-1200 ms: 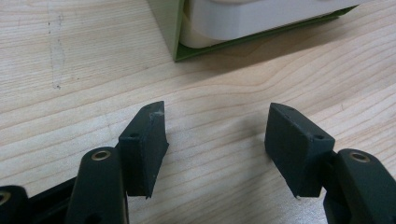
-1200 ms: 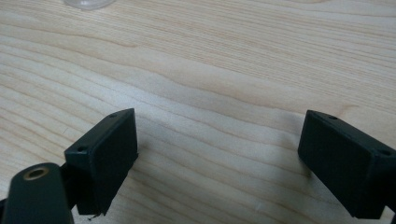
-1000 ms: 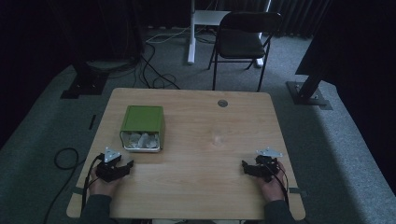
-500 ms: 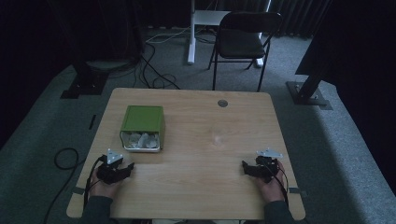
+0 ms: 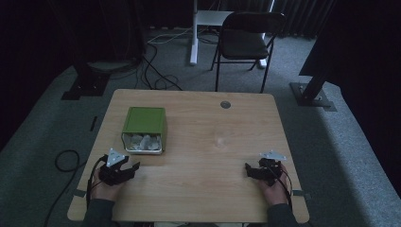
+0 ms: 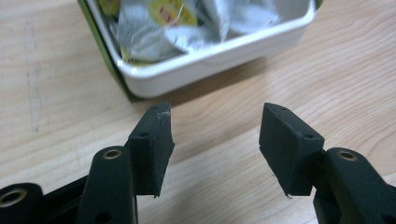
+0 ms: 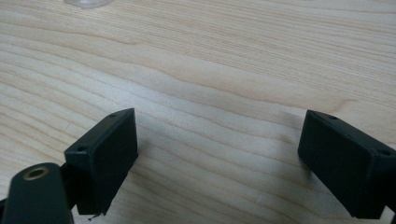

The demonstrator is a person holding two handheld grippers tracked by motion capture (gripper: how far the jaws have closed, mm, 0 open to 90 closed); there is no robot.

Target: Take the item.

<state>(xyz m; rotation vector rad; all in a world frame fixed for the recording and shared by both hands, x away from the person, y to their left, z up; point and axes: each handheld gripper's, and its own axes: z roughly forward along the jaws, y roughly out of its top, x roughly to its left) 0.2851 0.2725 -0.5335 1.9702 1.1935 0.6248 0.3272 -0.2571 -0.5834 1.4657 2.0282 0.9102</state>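
A green box (image 5: 144,120) lies on the left half of the wooden table (image 5: 213,118), its open end facing me. Inside it a white tray (image 6: 210,56) holds several silver foil packets (image 6: 187,23). My left gripper (image 5: 132,168) hovers just in front of the tray, pointing toward it (image 6: 215,112). Its jaws are open, have just closed a little, and have nothing between them. Near the table's front right, my right gripper (image 5: 248,169) rests low over bare wood (image 7: 219,116), open and empty.
A round grommet (image 5: 225,104) sits in the table near its far edge. Behind the table stands a black chair (image 5: 248,40), and cables (image 5: 156,71) run across the grey carpet. Black stand bases sit at the back left and right.
My left gripper has lifted slightly in front of the green box. The right gripper has stayed where it was.
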